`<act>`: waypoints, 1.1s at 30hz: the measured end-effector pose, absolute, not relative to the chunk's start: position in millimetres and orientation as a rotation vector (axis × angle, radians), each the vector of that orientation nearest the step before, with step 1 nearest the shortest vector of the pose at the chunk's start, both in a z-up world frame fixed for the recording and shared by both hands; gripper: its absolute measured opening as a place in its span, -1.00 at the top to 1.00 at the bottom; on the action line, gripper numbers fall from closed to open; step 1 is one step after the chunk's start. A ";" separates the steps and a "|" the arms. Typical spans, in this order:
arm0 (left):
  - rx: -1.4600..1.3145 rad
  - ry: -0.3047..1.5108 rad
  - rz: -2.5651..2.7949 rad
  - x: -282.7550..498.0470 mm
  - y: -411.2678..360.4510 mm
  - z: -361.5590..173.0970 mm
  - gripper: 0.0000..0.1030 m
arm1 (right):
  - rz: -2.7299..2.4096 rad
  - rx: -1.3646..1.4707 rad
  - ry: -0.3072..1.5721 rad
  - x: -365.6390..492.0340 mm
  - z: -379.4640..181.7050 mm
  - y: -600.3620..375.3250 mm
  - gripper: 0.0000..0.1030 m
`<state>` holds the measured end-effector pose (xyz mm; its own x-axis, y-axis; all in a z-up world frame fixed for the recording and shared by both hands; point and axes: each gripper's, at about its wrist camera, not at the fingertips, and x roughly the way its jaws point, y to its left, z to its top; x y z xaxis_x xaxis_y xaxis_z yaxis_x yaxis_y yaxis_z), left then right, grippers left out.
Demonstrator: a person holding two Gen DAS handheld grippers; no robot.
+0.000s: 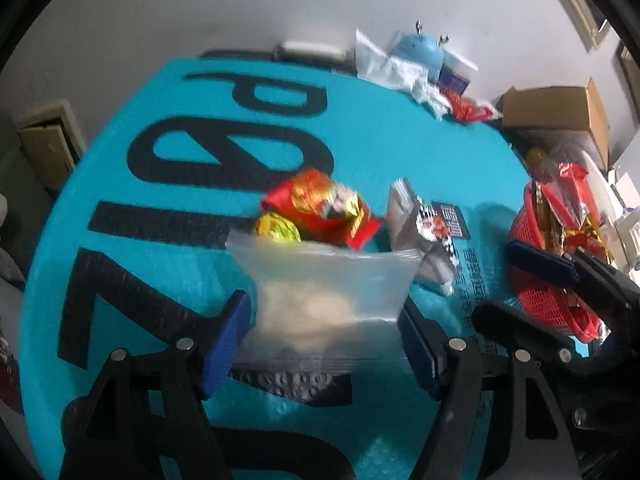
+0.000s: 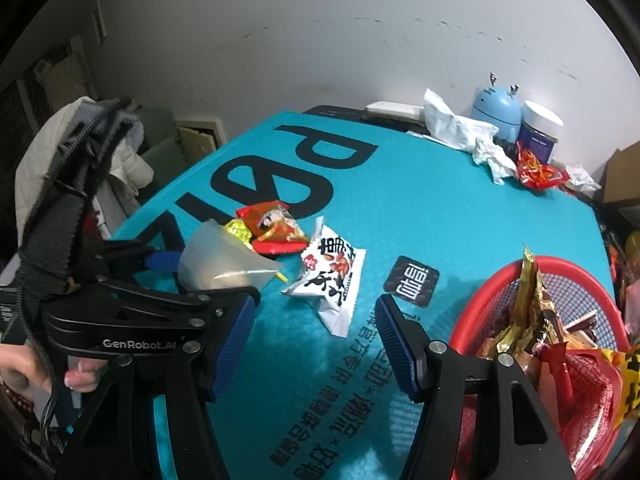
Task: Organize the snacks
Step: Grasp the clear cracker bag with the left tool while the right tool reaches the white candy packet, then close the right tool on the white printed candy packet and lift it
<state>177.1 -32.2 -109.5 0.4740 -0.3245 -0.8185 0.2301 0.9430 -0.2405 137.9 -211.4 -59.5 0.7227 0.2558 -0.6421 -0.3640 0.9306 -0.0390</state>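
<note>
A clear zip bag (image 1: 328, 288) with pale contents rests on the teal mat (image 1: 192, 184) between the blue pads of my left gripper (image 1: 322, 320). The jaws stand open, with a small gap at the left pad (image 1: 228, 336). Just beyond the bag lie a red snack packet (image 1: 320, 208), a yellow-green candy (image 1: 278, 230) and a white packet with black characters (image 2: 328, 280). My right gripper (image 2: 316, 344) hangs open and empty over the mat, beside a red mesh basket (image 2: 560, 264) full of snack packets.
At the mat's far edge stand a blue round gadget (image 2: 496, 116), a white-lidded jar (image 2: 540, 132), crumpled white wrapping (image 2: 460, 128) and red wrappers (image 2: 536, 172). A cardboard box (image 1: 556, 108) sits beyond the table. Clothes (image 2: 80, 148) hang at the left. A hand (image 2: 40, 372) holds the left gripper.
</note>
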 end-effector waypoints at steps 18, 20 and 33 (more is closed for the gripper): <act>-0.109 0.956 -0.201 166.9 14.3 -113.0 -0.39 | 0.353 -0.222 0.640 168.3 -74.3 -181.4 -0.22; -0.099 0.952 -0.196 165.9 14.5 -113.6 -0.39 | 0.323 -0.225 0.643 171.6 -76.2 -180.8 -0.22; -0.046 0.927 -0.205 157.7 8.6 -115.4 -0.39 | 0.293 -0.195 0.718 178.7 -93.7 -188.5 0.31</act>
